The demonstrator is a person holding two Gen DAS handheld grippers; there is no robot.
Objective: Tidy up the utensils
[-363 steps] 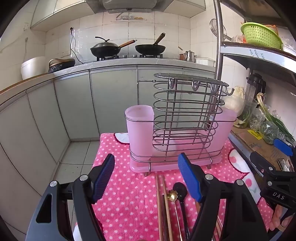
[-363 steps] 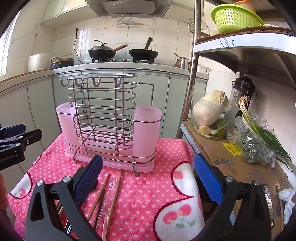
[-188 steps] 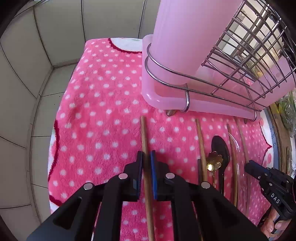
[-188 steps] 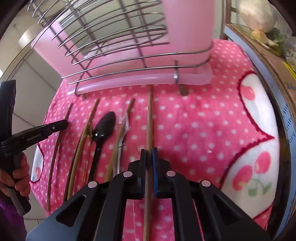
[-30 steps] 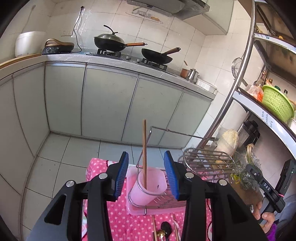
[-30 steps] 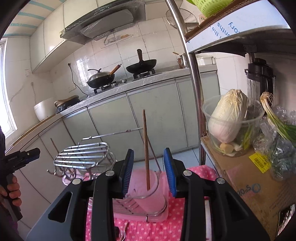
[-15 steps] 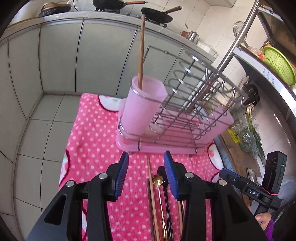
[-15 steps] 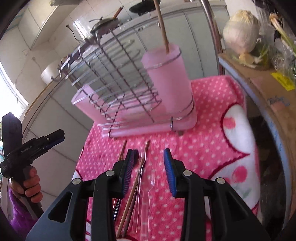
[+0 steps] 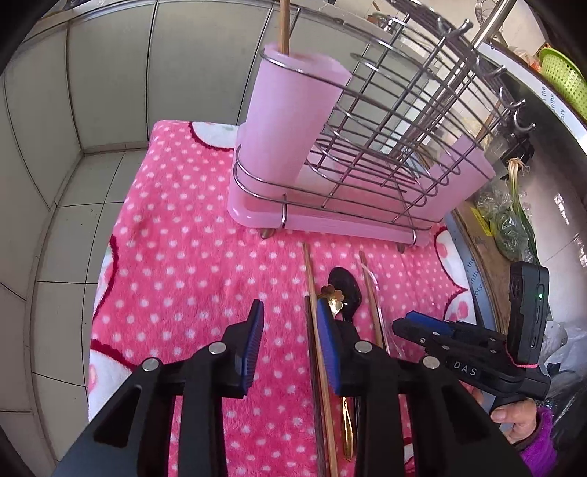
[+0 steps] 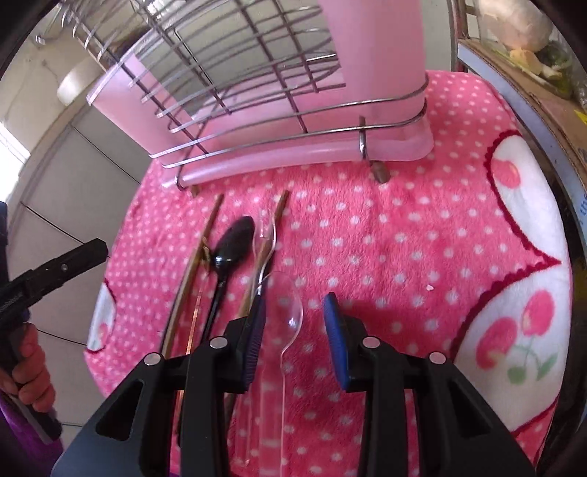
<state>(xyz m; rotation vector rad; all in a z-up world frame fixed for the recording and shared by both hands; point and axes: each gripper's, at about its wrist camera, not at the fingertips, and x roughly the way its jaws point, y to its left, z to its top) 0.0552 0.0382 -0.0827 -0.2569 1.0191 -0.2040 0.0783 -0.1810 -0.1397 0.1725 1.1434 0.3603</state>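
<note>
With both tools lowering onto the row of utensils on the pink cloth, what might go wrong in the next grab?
1. The right tool, closing, straddles the clear spoon; the clear fork lies right beside it and could get pinched too.
2. The left tool, closing over bare cloth, has the chopsticks at its right pad and may miss them.
3. The utensils lie bunched, so lifting one may drag the black spoon.

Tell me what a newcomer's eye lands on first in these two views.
The pink polka-dot towel fills both views, with the pink utensil rack standing at its far edge, one chopstick upright in its cup. In front of the rack lies a row of utensils: the right tongs are closing around a clear plastic spoon, and the left tongs are closing beside a wooden chopstick.
</note>
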